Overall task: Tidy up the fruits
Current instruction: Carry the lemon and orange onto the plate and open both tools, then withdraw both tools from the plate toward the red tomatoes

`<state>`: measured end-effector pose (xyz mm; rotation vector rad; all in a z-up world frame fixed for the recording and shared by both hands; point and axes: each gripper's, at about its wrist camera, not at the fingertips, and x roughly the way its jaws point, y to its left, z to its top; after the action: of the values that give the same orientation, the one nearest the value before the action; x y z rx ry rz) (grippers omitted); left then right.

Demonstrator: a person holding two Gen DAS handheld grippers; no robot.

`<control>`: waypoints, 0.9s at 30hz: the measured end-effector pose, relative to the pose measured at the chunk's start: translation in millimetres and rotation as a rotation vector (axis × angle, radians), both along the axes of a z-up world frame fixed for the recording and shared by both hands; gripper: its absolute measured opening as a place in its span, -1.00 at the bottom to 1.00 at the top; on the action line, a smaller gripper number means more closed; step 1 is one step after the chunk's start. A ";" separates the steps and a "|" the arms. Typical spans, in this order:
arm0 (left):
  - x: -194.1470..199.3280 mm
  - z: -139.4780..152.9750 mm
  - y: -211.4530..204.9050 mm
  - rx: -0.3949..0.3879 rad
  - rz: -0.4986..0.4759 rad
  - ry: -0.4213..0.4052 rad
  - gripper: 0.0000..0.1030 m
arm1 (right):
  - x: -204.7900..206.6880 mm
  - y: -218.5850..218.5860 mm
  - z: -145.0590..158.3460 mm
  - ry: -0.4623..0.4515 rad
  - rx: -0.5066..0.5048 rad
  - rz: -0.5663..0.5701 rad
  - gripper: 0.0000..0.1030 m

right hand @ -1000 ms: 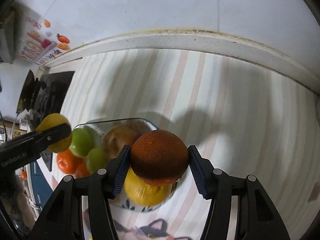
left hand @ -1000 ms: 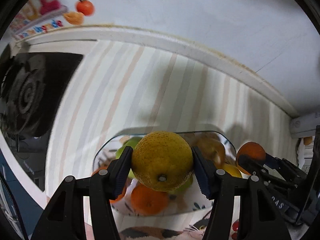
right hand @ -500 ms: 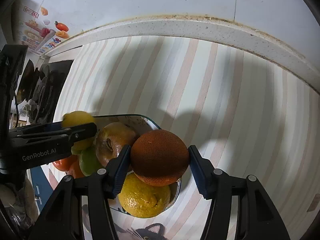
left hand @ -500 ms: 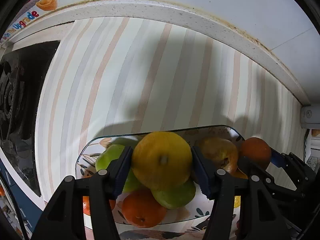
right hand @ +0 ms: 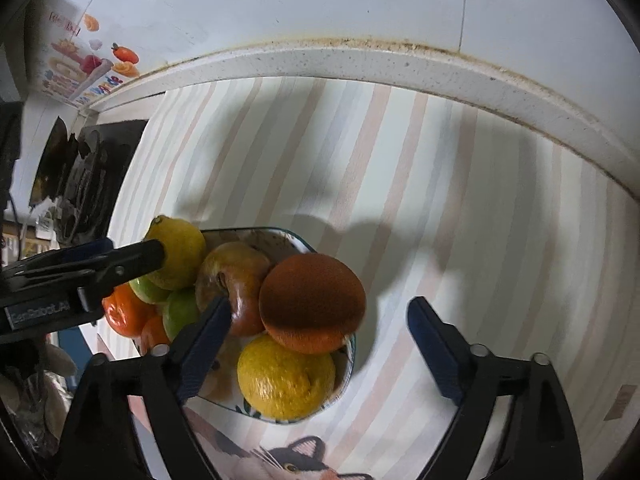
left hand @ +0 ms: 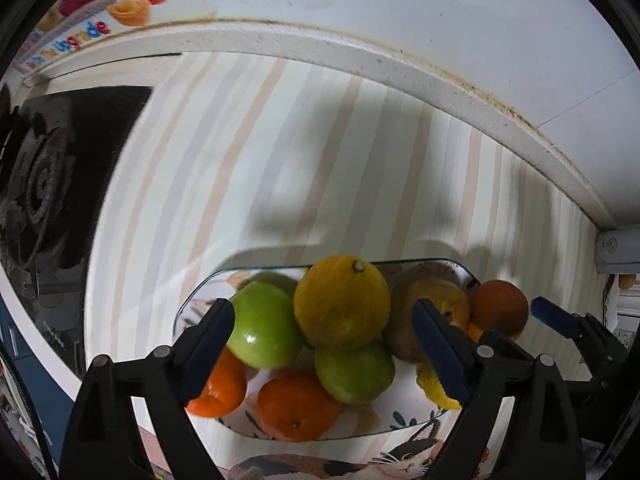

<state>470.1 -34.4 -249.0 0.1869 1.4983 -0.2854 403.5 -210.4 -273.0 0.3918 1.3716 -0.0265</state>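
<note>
Both claws, left (left hand: 322, 346) and right (right hand: 320, 346), gape, holding nothing; fruit fills the bowl (left hand: 404, 426); stove (left hand: 48, 176) at 9 o'clock; wall (left hand: 360, 0) at 12.

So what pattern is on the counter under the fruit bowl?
Pale pink, grey and white stripes on the countertop cover, clearest in the right wrist view.

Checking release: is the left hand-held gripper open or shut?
Open. The left hand-held gripper has its pads spread wide, clear of the yellow citrus resting on the pile.
</note>
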 end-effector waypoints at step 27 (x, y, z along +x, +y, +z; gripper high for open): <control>-205.8 133.8 46.7 -0.012 0.236 -0.412 0.76 | -170.9 32.8 152.4 -0.276 -0.220 0.210 0.86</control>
<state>264.2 12.3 -115.2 0.0530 1.0963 -0.0595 232.6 -177.5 -120.6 0.0615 1.1168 0.0483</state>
